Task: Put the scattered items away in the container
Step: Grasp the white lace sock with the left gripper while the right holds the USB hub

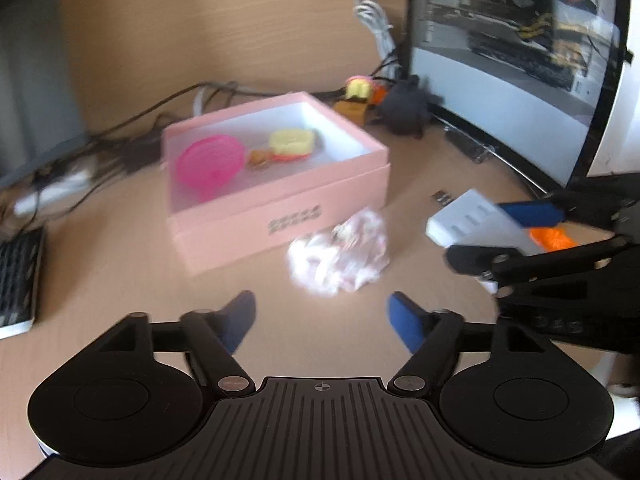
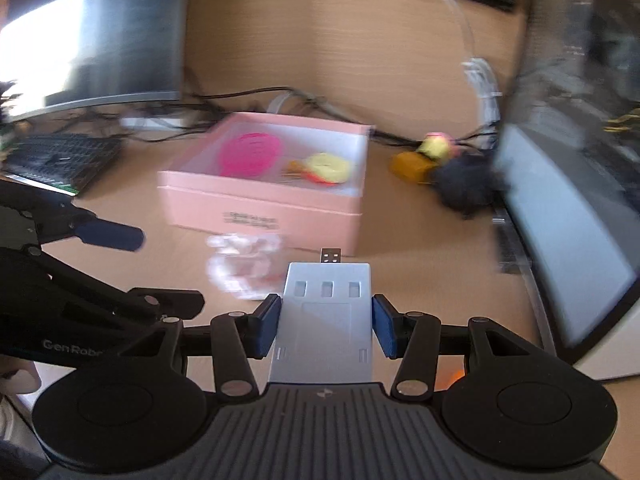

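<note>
A pink box stands open on the wooden desk, holding a magenta bowl and a yellow toy. A crumpled clear plastic bag lies in front of the box. My left gripper is open just short of the bag, with nothing between its fingers. My right gripper is shut on a white USB hub, held above the desk to the right of the bag. The hub's plug points toward the box.
A curved monitor stands at the right. A black plush and a small yellow and orange toy sit behind the box among cables. A keyboard lies at the left.
</note>
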`<move>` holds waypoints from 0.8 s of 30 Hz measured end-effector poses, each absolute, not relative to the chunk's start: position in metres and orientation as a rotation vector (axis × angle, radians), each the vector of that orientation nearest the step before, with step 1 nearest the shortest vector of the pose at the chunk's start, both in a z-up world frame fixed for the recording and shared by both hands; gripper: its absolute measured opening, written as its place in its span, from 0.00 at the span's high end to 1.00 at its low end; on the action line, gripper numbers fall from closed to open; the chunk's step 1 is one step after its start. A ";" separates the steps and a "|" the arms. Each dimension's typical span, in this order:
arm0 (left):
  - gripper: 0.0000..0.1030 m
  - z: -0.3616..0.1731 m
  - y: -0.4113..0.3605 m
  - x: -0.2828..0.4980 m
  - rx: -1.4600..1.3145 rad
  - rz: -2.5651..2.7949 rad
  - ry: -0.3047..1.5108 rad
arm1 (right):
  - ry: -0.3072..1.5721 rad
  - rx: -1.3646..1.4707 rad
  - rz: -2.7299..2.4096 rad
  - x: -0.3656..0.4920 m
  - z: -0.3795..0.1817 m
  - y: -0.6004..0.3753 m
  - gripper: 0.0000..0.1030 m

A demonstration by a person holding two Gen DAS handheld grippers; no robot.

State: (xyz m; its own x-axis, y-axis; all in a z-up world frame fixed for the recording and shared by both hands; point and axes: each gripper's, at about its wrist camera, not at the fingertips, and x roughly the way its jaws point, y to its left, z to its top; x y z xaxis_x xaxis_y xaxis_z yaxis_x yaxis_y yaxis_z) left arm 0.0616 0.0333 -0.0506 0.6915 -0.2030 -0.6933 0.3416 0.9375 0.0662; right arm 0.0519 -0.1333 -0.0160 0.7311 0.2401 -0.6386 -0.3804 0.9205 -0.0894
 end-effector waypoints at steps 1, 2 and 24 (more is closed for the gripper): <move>0.18 -0.053 0.027 0.068 0.210 -0.313 0.743 | 0.672 -0.207 0.336 0.054 -0.015 -0.140 0.53; 0.18 -0.056 0.022 0.075 0.219 -0.321 0.741 | 0.677 -0.188 0.326 0.055 -0.014 -0.146 0.53; 0.53 -0.067 0.040 0.079 0.202 -0.276 0.839 | 0.721 -0.225 0.403 0.067 -0.028 -0.143 0.53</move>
